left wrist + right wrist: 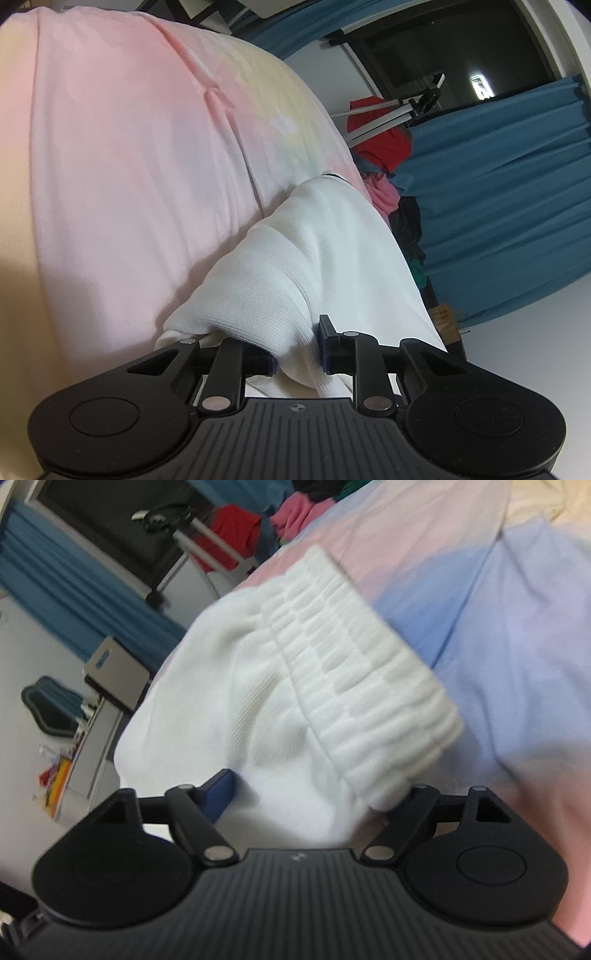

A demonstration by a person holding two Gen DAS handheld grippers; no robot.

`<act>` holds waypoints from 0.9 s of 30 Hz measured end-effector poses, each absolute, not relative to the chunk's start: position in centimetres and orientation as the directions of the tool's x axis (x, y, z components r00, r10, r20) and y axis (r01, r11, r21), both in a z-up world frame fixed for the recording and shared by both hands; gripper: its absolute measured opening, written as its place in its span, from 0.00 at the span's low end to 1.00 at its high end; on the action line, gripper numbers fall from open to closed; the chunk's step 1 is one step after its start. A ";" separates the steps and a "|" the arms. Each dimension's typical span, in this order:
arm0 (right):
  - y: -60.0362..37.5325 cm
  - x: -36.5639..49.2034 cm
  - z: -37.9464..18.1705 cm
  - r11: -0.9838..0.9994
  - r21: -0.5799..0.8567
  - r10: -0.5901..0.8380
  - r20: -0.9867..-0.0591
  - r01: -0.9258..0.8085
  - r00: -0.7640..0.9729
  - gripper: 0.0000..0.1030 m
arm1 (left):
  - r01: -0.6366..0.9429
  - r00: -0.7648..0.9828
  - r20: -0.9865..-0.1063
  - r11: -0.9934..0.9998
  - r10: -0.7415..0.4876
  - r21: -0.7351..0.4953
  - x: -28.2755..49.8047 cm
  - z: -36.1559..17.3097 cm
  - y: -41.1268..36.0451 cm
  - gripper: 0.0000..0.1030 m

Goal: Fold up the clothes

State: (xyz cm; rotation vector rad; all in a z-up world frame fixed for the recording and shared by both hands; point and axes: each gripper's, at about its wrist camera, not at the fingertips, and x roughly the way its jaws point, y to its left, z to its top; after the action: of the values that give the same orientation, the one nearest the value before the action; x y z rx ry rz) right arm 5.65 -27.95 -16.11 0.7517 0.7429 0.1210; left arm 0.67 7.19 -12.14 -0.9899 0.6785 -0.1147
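Observation:
A white knit garment (317,251) lies on a pastel tie-dye bed sheet (129,147). My left gripper (297,354) is shut on a bunched fold of its fabric, which runs away from the jaws across the bed. In the right wrist view the same white garment (266,701) shows its ribbed elastic waistband (369,686). My right gripper (314,805) is shut on the garment just below the waistband end and holds it lifted over the sheet (517,627). The right view is a little blurred.
A pile of red, pink and dark clothes (384,155) lies at the bed's far edge by a metal stand (388,114). Blue curtains (498,206) and a dark window (461,48) are behind. A desk with clutter (74,746) stands at the left.

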 end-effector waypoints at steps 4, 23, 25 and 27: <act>-27.9 5.2 -15.2 0.752 0.641 0.337 -0.573 0.153 0.747 0.61 | -0.205 0.784 -0.480 0.566 -0.393 -0.799 0.6 -11.9 7.2 0.25; -29.2 3.4 -12.1 0.740 0.650 0.250 -0.506 0.175 0.825 0.36 | 0.073 0.711 -0.626 0.919 -0.320 -0.388 0.8 -1.1 5.5 0.84; -29.4 3.6 -12.3 0.723 0.665 0.253 -0.508 0.188 0.823 0.36 | 0.075 0.743 -0.607 0.936 -0.283 -0.345 0.7 0.2 5.5 0.85; -29.2 3.6 -12.2 0.730 0.657 0.246 -0.511 0.189 0.824 0.36 | 0.098 0.770 -0.558 0.921 -0.309 -0.376 0.8 0.9 6.3 0.93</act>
State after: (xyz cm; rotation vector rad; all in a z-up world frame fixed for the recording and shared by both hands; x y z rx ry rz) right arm 3.62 -29.17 -12.23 0.7641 0.6172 0.0340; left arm 0.79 6.34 0.91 -0.3383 0.6574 -0.2253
